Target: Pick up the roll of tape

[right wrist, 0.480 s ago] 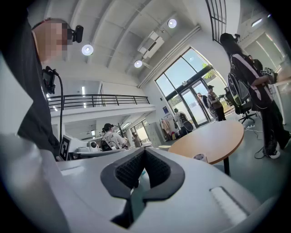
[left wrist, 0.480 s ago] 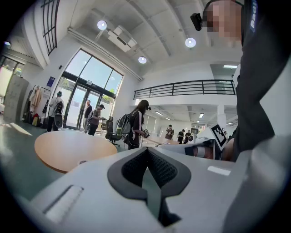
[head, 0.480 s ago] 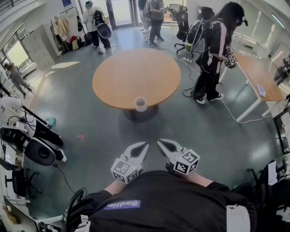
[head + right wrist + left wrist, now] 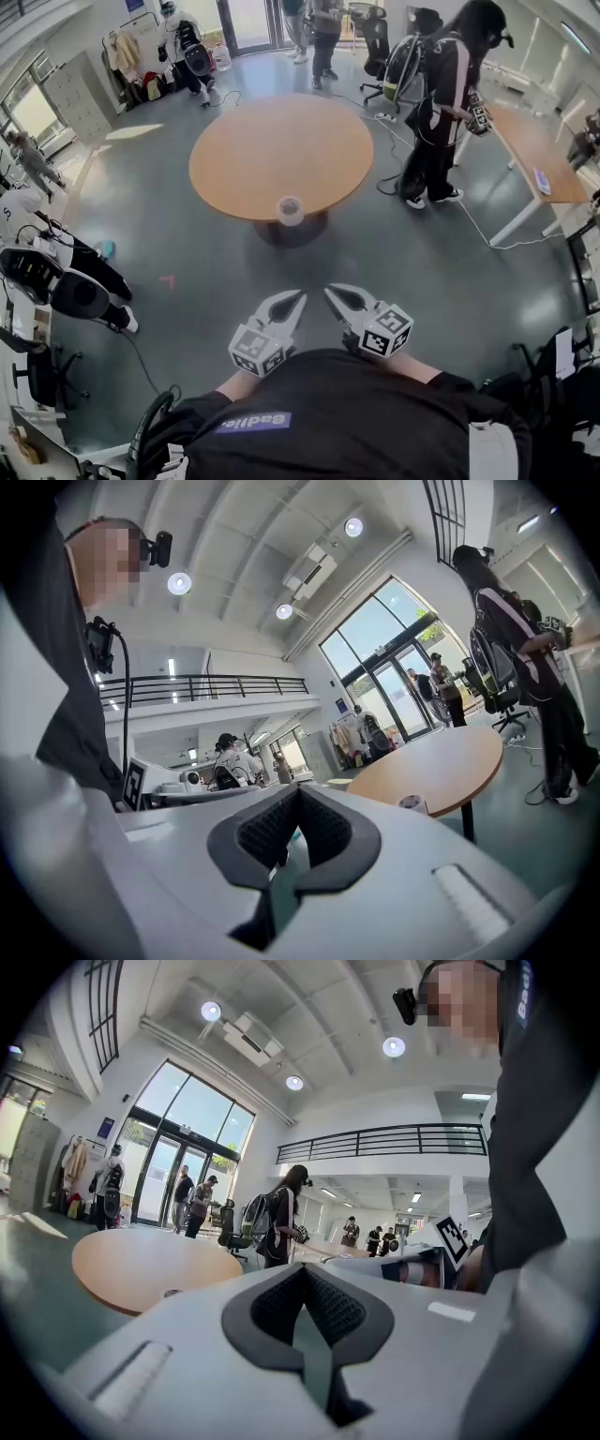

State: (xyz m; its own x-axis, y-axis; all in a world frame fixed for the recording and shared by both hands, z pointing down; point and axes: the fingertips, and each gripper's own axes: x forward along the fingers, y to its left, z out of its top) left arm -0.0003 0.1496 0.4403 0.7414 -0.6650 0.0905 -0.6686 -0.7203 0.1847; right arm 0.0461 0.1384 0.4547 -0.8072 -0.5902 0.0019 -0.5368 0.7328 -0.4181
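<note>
A pale roll of tape stands at the near edge of a round wooden table, some way ahead of me. Both grippers are held level close to my body, far short of the table. My left gripper is shut with nothing in it. Beside it, my right gripper is also shut and empty. In the left gripper view, the tape is a small dark shape at the table's rim beyond the left gripper. The right gripper view has the tape on the table edge past the right gripper.
A person with a backpack stands right of the round table, beside a rectangular desk. More people stand at the far doors. Office chairs sit on the left. A cable runs over the grey floor.
The table and tape sit slightly higher in the head view. The people at the far doors have shifted. Both grippers keep their place by my body.
</note>
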